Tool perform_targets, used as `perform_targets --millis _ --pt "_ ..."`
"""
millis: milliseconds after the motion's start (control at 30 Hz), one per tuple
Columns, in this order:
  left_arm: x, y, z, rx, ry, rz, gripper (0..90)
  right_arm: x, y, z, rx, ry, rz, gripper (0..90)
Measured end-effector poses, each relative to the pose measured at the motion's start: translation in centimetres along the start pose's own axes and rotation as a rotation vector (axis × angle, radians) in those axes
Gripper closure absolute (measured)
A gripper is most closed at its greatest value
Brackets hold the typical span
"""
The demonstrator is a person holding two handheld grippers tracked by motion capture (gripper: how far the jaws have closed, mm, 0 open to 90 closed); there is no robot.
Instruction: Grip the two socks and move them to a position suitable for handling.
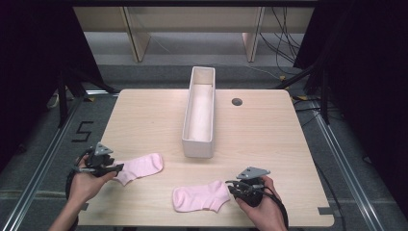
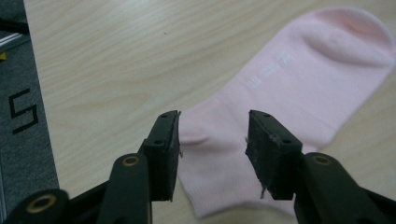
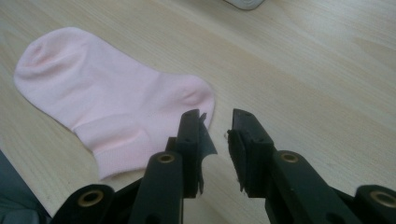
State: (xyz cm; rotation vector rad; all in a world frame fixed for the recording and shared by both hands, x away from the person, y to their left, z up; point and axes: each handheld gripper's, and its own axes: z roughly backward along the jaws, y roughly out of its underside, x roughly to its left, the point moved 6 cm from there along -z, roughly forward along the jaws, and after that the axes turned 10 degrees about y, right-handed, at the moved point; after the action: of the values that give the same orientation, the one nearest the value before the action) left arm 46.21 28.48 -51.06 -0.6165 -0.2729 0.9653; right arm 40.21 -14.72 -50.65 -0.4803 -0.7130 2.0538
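Pink socks [image 1: 140, 167] [image 1: 199, 197] flat on table [image 1: 260, 130], both hand-held grippers [image 1: 117, 168] [image 1: 230, 185] spread apart.

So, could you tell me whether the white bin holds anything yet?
Empty: the white bin shows a bare floor, and both pink socks lie on the table.

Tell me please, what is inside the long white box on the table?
The white box looks empty: its pale bare floor shows along most of its length. The near wall hides a strip of the floor at the near end, so something small and flat lying there could not be seen.
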Motion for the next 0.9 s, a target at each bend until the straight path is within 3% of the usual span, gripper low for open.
perform_targets --millis 33,133,167,200,233,300,400,500,600,667,900 --pt "-0.5 0.8 0.3 0.026 0.019 -0.033 59.2 0.1 -0.1 0.0 -0.011 0.006 -0.019 73.4" --pt "-0.6 1.6 0.5 0.052 0.026 -0.050 59.5 0.3 -0.1 0.2 0.011 -0.005 -0.028 73.3" --pt "-0.3 2.0 0.6 0.047 0.029 -0.018 58.7 0.3 -0.1 0.3 0.009 -0.008 -0.033 73.2" --pt "-0.3 2.0 0.6 0.047 0.029 -0.018 57.8 0.3 -0.1 0.3 0.009 -0.008 -0.033 73.2" --pt "0.1 2.2 0.7 0.058 0.022 -0.008 56.6 0.1 -0.3 0.2 -0.008 -0.007 0.006 73.2" --pt "0.6 2.8 0.3 0.074 0.030 0.013 55.9 0.1 -0.3 0.2 -0.008 -0.008 0.008 73.1" --pt "0.8 3.3 -0.1 0.106 0.050 0.006 58.4 0.0 -0.3 0.1 -0.017 -0.001 0.020 73.0" --pt "0.9 3.5 -0.3 0.116 0.056 0.010 62.4 0.1 -0.2 0.3 -0.002 -0.006 -0.018 73.0" --pt "1.2 3.6 -0.5 0.136 0.069 -0.002 65.0 0.0 -0.3 0.3 -0.007 -0.009 0.003 73.0" --pt "1.2 3.6 -0.6 0.123 0.083 0.008 66.2 0.0 -0.3 0.3 -0.008 -0.003 0.002 73.0" --pt "1.4 3.4 -0.7 0.146 0.114 0.011 71.0 0.0 -0.3 0.3 0.001 -0.006 -0.016 73.0"
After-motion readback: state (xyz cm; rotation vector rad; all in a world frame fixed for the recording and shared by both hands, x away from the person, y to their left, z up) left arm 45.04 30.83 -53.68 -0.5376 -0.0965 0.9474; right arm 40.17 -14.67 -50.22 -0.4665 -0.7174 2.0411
